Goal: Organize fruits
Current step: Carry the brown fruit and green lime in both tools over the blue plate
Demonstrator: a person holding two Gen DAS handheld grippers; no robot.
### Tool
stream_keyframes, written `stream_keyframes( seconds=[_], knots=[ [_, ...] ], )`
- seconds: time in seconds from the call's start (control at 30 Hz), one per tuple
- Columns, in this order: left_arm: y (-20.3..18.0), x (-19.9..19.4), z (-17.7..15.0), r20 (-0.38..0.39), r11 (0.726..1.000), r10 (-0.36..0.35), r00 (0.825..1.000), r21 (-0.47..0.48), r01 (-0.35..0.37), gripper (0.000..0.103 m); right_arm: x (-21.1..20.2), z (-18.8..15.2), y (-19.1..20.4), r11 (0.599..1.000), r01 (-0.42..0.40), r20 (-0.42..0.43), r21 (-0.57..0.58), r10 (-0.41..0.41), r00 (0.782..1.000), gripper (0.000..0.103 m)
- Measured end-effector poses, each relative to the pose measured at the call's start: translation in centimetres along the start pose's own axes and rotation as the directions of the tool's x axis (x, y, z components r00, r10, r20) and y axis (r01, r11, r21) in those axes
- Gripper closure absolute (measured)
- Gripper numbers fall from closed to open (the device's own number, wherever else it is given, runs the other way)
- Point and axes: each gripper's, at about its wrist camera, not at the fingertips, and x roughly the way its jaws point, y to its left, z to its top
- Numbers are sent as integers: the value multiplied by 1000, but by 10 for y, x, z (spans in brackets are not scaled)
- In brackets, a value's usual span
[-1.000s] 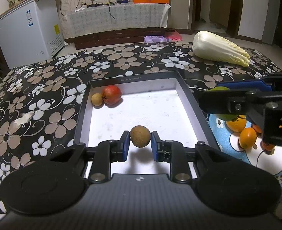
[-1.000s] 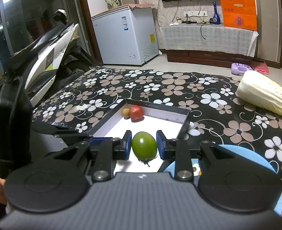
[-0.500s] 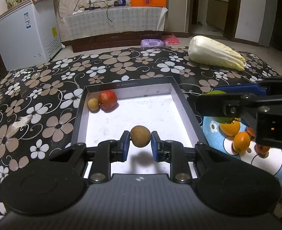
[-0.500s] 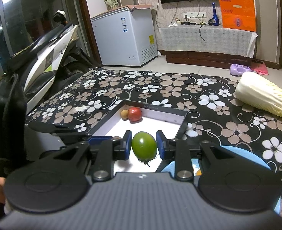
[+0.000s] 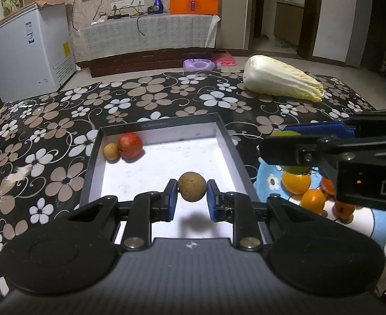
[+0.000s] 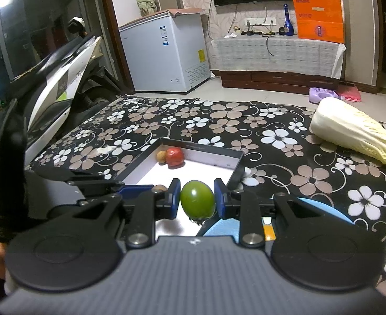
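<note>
- Above the white floor of the black-walled tray (image 5: 91,162), the left gripper (image 5: 192,195) has its jaws closed on a round brown fruit (image 5: 192,189), held clear of the tray with its shadow beneath.
- Over the tray's near right corner, the right gripper (image 6: 197,200) has its jaws clamped on a green fruit (image 6: 197,202).
- At the tray's far left corner, a red fruit (image 5: 129,145) touches a small yellow fruit (image 5: 111,151).
- Oranges (image 5: 296,182) sit on a blue plate (image 5: 265,181) just right of the tray.
- A napa cabbage (image 5: 281,82) lies on the black floral cloth (image 5: 153,97); a white freezer (image 5: 26,52) stands behind.
</note>
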Motion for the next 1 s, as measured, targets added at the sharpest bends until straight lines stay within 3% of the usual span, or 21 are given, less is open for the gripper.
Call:
stream_keyframes(
  seconds=[1.0],
  knots=[
    [-40, -2, 7, 29, 995, -101, 994, 31, 100, 75, -26, -6, -30, 998, 52, 22, 38, -52, 998, 72]
  ],
)
